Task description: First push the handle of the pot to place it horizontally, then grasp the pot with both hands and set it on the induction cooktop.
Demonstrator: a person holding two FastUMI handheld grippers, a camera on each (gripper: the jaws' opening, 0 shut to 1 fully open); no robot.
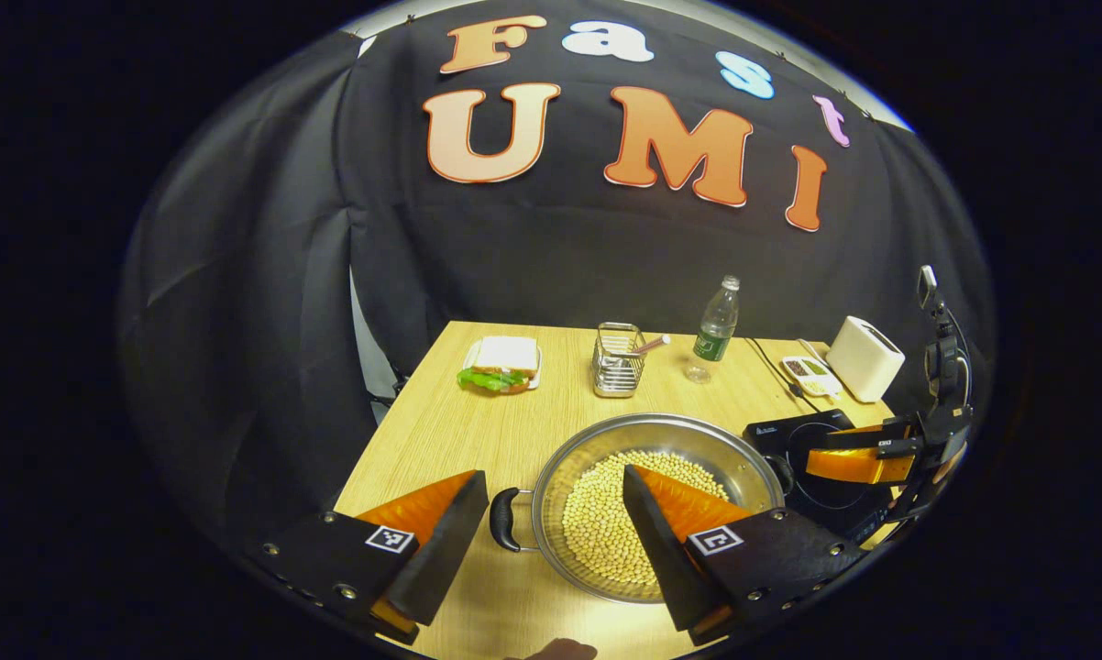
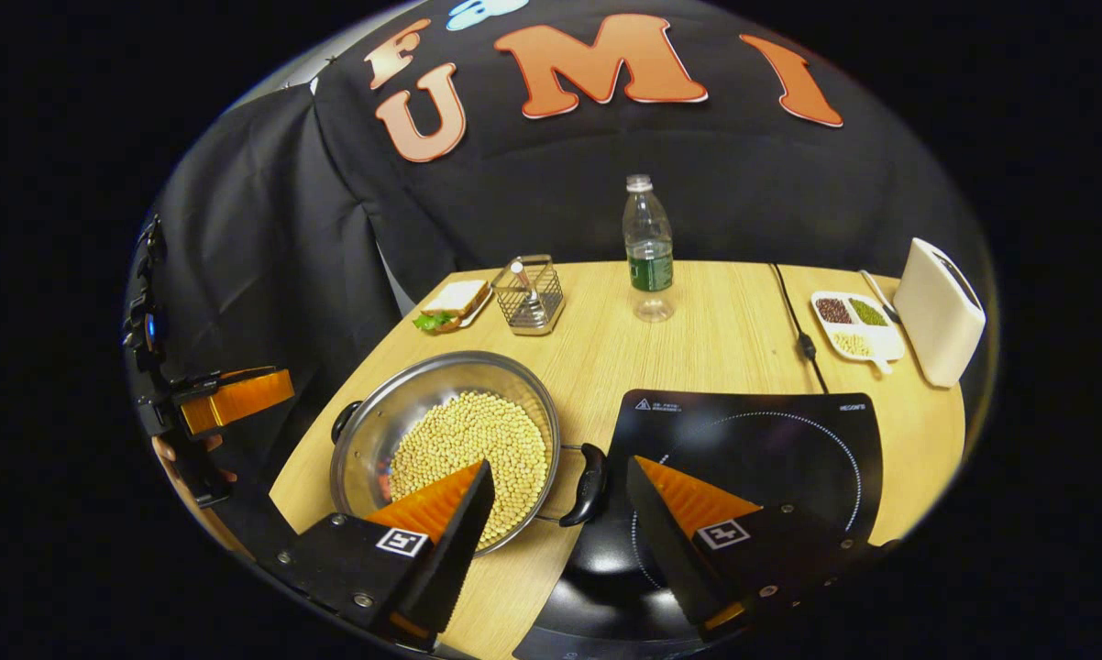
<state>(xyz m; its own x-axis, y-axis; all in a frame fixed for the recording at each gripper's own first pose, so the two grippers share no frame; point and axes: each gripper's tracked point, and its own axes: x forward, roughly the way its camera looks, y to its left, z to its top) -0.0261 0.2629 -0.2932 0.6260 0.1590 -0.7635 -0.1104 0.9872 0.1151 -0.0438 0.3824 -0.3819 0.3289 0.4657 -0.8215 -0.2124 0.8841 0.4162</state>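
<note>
A steel pot (image 1: pixel 663 433) filled with pale beans sits on the wooden table. In the left gripper view, its black left handle (image 1: pixel 503 519) lies between the fingers of my open left gripper (image 1: pixel 553 474). In the right gripper view, the pot (image 2: pixel 377 412) stands left of the black induction cooktop (image 2: pixel 753 440). Its right handle (image 2: pixel 588 483) lies in the gap of my open right gripper (image 2: pixel 560 464), just over the cooktop's left edge. Neither gripper presses on a handle. The right gripper (image 1: pixel 821 451) hovers over the cooktop (image 1: pixel 794 431); the left gripper (image 2: pixel 276 385) is off the table's left side.
At the back of the table (image 2: pixel 725 339) are a sandwich on a plate (image 2: pixel 455 301), a wire basket (image 2: pixel 528 295), a water bottle (image 2: pixel 648 247), a divided dish of beans (image 2: pixel 852 323) and a white toaster (image 2: pixel 938 310). A black cable (image 2: pixel 797 325) runs to the cooktop.
</note>
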